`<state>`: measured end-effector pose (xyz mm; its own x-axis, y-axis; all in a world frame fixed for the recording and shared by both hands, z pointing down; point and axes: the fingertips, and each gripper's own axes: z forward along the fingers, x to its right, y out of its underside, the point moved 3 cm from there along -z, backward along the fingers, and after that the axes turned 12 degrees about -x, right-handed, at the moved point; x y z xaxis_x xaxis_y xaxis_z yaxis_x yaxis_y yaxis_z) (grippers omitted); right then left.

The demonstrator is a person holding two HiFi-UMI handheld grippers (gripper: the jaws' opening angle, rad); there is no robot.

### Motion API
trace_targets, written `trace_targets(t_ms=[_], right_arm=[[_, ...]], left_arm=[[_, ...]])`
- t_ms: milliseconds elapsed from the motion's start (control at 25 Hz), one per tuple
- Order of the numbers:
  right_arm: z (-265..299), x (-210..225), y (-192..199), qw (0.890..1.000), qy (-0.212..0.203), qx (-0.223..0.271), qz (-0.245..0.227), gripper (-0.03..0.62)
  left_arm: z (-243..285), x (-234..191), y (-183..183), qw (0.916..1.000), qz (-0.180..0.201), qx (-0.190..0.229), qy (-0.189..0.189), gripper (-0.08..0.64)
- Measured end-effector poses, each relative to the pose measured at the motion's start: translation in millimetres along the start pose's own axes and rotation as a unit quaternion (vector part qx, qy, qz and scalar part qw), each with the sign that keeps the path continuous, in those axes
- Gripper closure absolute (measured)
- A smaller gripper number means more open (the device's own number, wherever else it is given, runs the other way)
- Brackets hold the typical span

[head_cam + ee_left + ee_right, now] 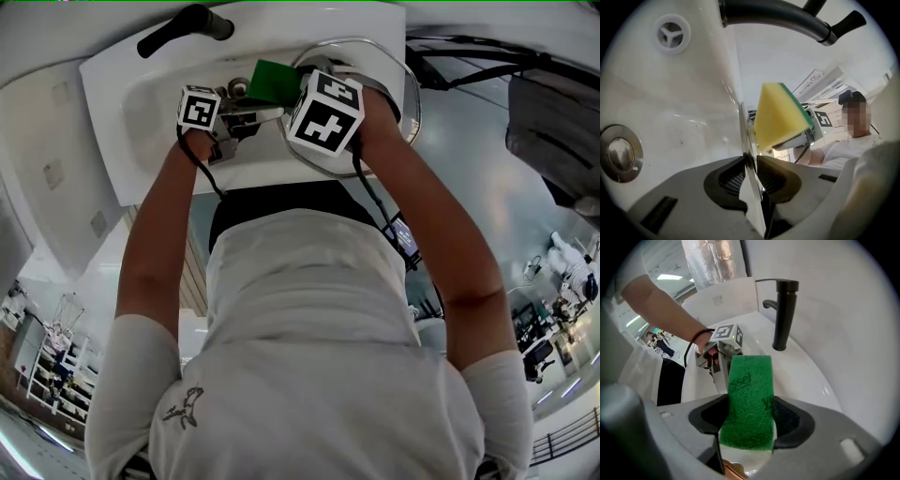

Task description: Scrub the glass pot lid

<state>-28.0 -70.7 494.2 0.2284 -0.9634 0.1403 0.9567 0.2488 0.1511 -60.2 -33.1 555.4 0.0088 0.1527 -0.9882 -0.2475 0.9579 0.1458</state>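
Note:
The glass pot lid [412, 94] stands on edge over the white sink [122, 103]. In the left gripper view I see the lid [744, 136] edge-on as a thin pane. My left gripper [751, 164] is shut on its rim, and from the head view this gripper [253, 112] reaches in from the left. A sponge [749, 399], green scouring side toward the camera, sits clamped in my right gripper [747, 427]. Its yellow foam [780, 117] lies against the right face of the lid. In the head view the green sponge [272, 80] shows between the two marker cubes.
A black faucet [183, 28] [785, 315] stands at the back of the basin and arches overhead in the left gripper view [787, 18]. The basin has a metal drain stopper [618, 154] and an overflow hole [672, 33]. A person's torso fills the lower head view.

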Motion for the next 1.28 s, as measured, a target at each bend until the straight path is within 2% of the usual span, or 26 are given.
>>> trace_targets(t_ms=[200, 320, 520, 720, 920, 1000, 1080, 1200, 1280], right_arm=[[-8.5, 38.2, 35.3, 0.998, 0.032, -0.015, 0.045, 0.302], [-17.6, 64.6, 68.1, 0.993, 0.027, 0.005, 0.112, 0.302], [-28.0, 90.8, 123.9, 0.980, 0.033, 0.021, 0.196, 0.302], [-34.7, 103.9, 185.3, 0.959, 0.033, 0.024, 0.279, 0.302], [-37.7, 106.7, 233.3, 0.942, 0.037, 0.018, 0.334, 0.302], [-39.4, 105.6, 236.3, 0.940, 0.038, 0.016, 0.338, 0.302], [-43.3, 105.2, 225.1, 0.945, 0.040, 0.017, 0.324, 0.301], [-48.9, 103.2, 179.8, 0.960, 0.037, 0.038, 0.277, 0.301], [-49.4, 95.7, 138.8, 0.973, 0.038, 0.047, 0.223, 0.301]], left_arm=[[-0.3, -2.0, 0.9, 1.0000, -0.005, 0.006, 0.003, 0.483], [-0.5, -1.4, -1.0, 1.0000, 0.001, 0.008, 0.001, 0.483], [-0.1, -0.3, -2.7, 0.9999, 0.005, 0.008, -0.006, 0.483], [0.1, -0.1, -2.7, 0.9999, 0.005, 0.010, -0.002, 0.483], [0.8, 1.8, -3.3, 0.9999, 0.003, 0.011, -0.003, 0.483], [0.7, 1.4, -3.3, 0.9999, 0.003, 0.013, -0.004, 0.483], [1.0, 1.6, -3.6, 0.9999, 0.003, 0.014, -0.006, 0.483], [1.4, 1.7, -3.5, 0.9999, 0.003, 0.013, -0.007, 0.483], [1.7, 2.2, -3.7, 0.9999, 0.002, 0.014, -0.008, 0.483]])
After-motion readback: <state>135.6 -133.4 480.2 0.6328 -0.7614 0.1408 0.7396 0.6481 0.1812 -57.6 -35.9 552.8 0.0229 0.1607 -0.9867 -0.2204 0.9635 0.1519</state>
